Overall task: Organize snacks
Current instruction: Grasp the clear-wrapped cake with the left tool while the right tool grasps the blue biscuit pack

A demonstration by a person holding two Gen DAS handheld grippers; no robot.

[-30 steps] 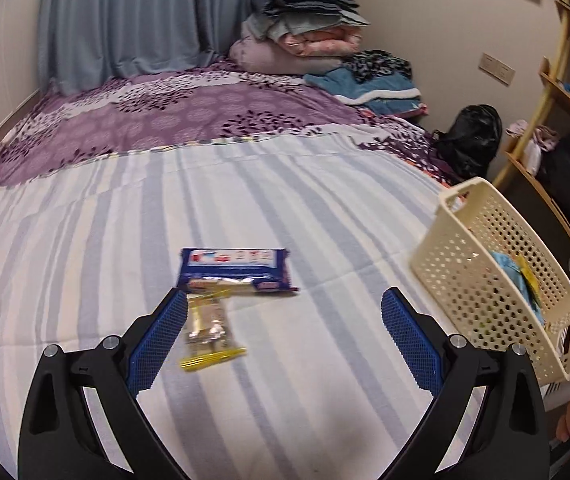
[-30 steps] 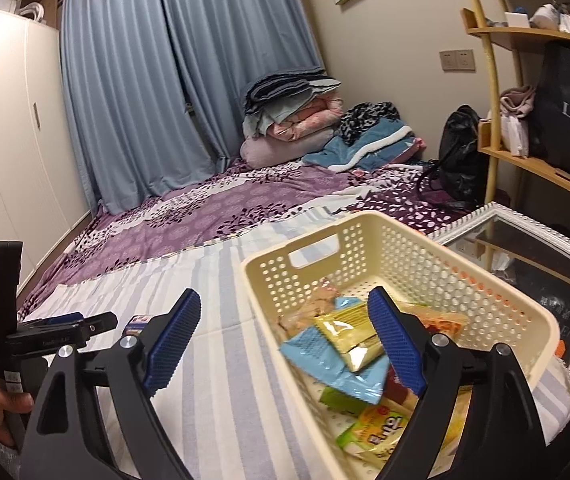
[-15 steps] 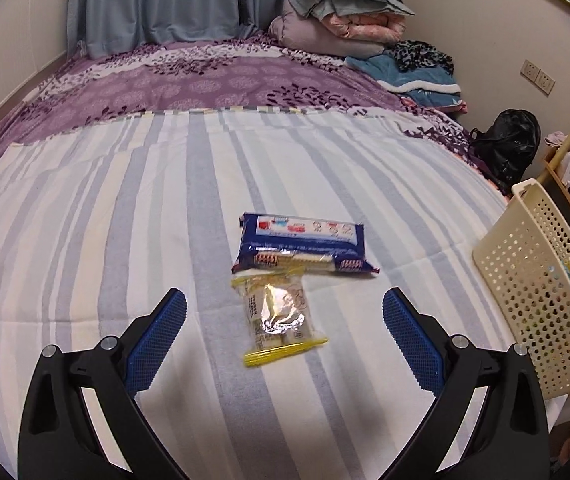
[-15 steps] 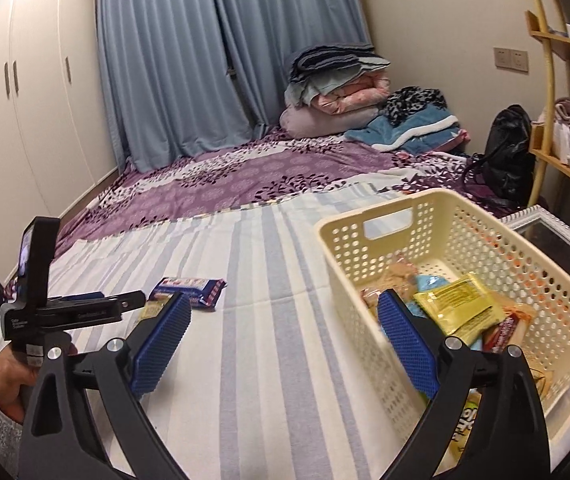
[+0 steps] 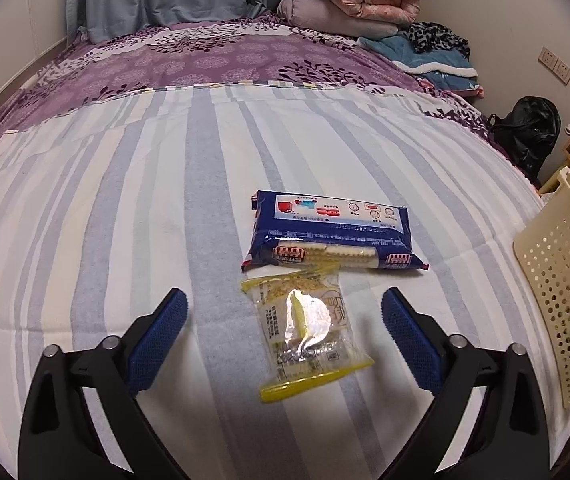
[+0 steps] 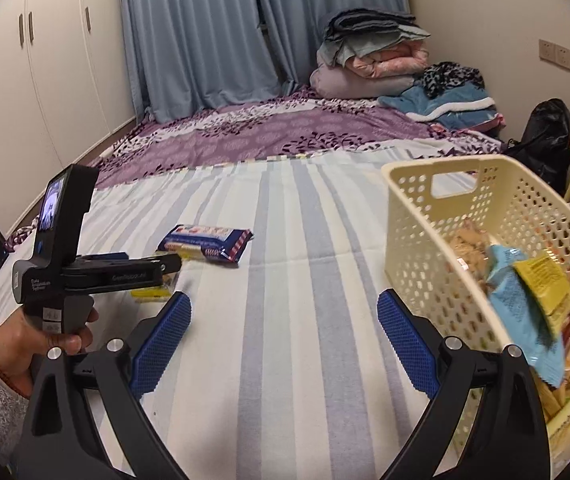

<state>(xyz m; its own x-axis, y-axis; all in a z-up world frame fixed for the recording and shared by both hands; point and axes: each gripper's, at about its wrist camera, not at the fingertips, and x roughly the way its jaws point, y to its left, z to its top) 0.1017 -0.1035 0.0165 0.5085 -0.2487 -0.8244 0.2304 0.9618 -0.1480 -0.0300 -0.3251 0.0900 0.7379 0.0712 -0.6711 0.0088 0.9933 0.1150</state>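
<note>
While the left gripper [image 5: 283, 322] narrows its wide jaws around the clear yellow-edged crinkly snack packet [image 5: 307, 330] at lower centre, not yet pressing it, the pads could snag the striped sheet [image 5: 125, 220] or nudge the touching blue biscuit pack [image 5: 331, 236]. The right gripper [image 6: 283, 334] gapes empty beside the cream perforated plastic basket [image 6: 417, 216] at right.

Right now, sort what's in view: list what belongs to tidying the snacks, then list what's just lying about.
Belongs to the job:
- clear yellow-edged snack packet, between the closing left gripper
- blue biscuit pack
- cream basket with snacks inside
- right gripper, open

Just lying about:
- folded bedding pile
- black bag
- striped sheet
</note>
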